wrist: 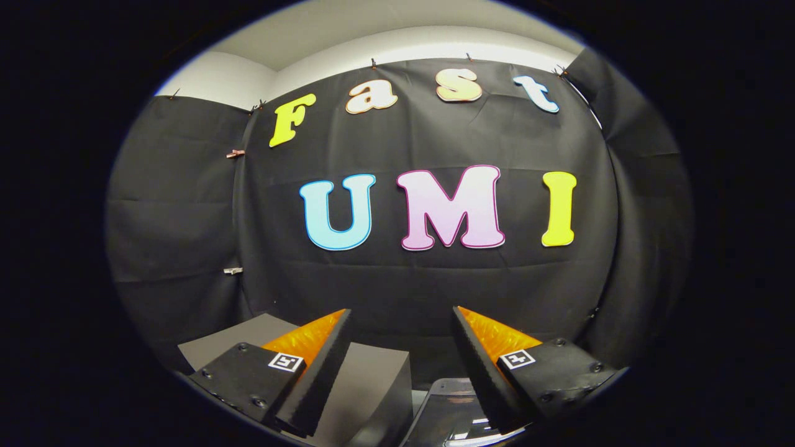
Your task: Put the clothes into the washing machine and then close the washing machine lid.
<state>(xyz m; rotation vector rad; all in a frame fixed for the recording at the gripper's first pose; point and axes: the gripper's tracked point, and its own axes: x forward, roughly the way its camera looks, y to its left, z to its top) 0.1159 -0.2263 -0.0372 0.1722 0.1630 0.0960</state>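
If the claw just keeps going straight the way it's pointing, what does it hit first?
Probably the black cloth wall. The claw is open, nothing between its fingers, and points level at that wall. The grey box and a dark object sit lower, likely beneath its line, though depth is hard to judge.

The gripper [400, 366] is held level, pointing straight ahead, with its two fingers [323, 366] spread wide apart. Nothing sits between them and neither finger presses on anything. Each finger tapers forward to a point, the ridged inner faces turned toward one another across the gap. The two fingers stand at about the same height and reach about equally far forward. A small square marker sits on the flat base of each finger. The bases seem to run out of sight below, so the holding hand cannot be made out.
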